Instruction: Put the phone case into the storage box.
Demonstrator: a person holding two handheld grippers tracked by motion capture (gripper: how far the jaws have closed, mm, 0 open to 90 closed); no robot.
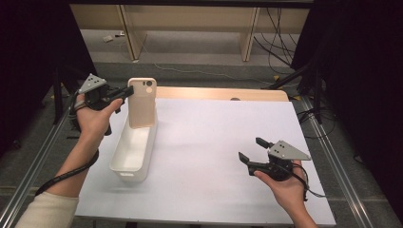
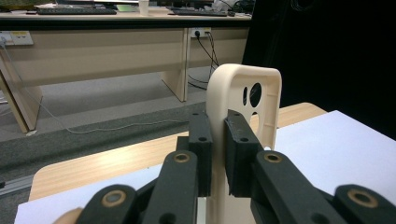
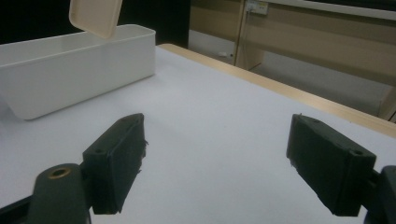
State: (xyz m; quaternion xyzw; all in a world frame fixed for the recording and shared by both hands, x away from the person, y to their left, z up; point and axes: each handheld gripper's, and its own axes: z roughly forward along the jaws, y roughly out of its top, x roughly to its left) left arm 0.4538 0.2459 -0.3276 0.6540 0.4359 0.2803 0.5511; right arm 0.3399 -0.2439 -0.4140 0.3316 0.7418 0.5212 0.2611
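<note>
Left gripper [image 1: 124, 93] pinches an unmarked cream phone case [image 1: 141, 102] above the white bin [image 1: 124, 166].

Left gripper [image 2: 217, 135] jaws rise from the bottom center, closed on the edge of a cream phone case [image 2: 245, 107]. Case stands upright at center frame, camera cutouts near its top right, pads pressing its left rim from both sides. White table surface [image 2: 336, 149] at lower right, wooden table edge [image 2: 102, 161] at lower left. Grey floor and light wooden desks [image 2: 93, 51] across the upper left; black backdrop at upper right.
</note>
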